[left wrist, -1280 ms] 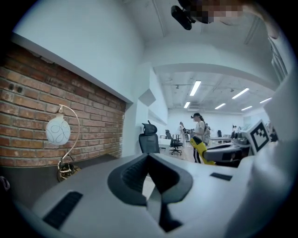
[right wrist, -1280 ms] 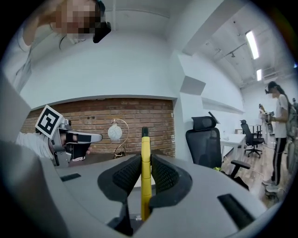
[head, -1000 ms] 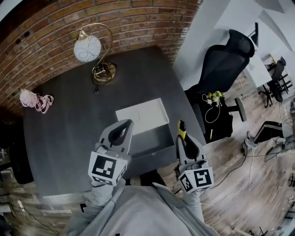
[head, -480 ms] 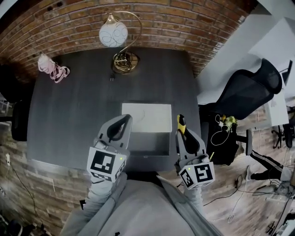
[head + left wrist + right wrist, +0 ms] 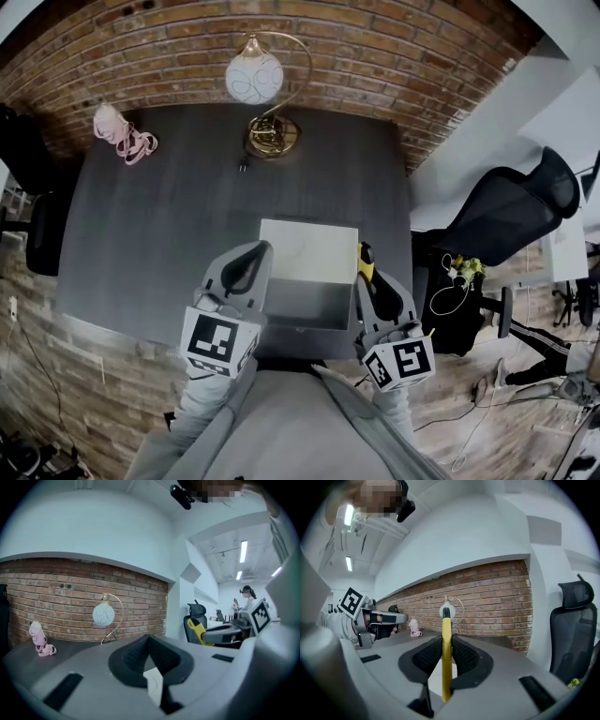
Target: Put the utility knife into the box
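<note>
Box (image 5: pixel 309 248) on table (image 5: pixel 159 234). Left gripper (image 5: pixel 149 641) closed, empty. Right gripper (image 5: pixel 446 653) clamped on utility knife (image 5: pixel 446 667); grip visible only in right gripper view. Head view alone puts it beside box's right edge. Long axis along jaws, black tip forward.

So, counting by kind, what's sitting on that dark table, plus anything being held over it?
Lamp: 1
Pink bundle: 1
Box: 1, open
Utility knife: 1, held by the right gripper
Total: 4
</note>
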Demonstrator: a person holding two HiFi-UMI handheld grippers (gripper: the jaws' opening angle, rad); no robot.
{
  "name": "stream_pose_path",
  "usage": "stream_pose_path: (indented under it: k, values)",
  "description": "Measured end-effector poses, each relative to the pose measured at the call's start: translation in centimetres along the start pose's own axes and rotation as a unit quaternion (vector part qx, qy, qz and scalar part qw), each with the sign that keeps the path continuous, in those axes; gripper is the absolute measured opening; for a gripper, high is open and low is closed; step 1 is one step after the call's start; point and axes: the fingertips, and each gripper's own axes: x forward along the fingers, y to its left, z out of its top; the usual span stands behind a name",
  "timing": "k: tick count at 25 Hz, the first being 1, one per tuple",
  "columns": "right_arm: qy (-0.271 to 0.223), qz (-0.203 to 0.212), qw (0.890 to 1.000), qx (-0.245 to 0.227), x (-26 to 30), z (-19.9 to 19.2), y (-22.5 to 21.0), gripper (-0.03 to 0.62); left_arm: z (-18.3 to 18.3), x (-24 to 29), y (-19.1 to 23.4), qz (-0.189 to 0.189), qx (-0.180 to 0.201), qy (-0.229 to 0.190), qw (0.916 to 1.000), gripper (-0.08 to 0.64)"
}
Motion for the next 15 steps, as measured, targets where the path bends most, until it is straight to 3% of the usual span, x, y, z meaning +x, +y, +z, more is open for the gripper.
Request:
stream_pose_path:
  k: [8,15]
  values:
    - [0.023,0.023,0.999,-0.01,0.9,-1.2,1.6,0.08,-1.2,-0.8,0.3,0.004,-0.017,0.011,0.9998,0.021]
    - [0.07,0.066,0.994,-0.049,2.1,-4.0,3.5,0.08,-2.3,-1.0,0.3,0.004,-0.031,0.02,0.9993,0.021]
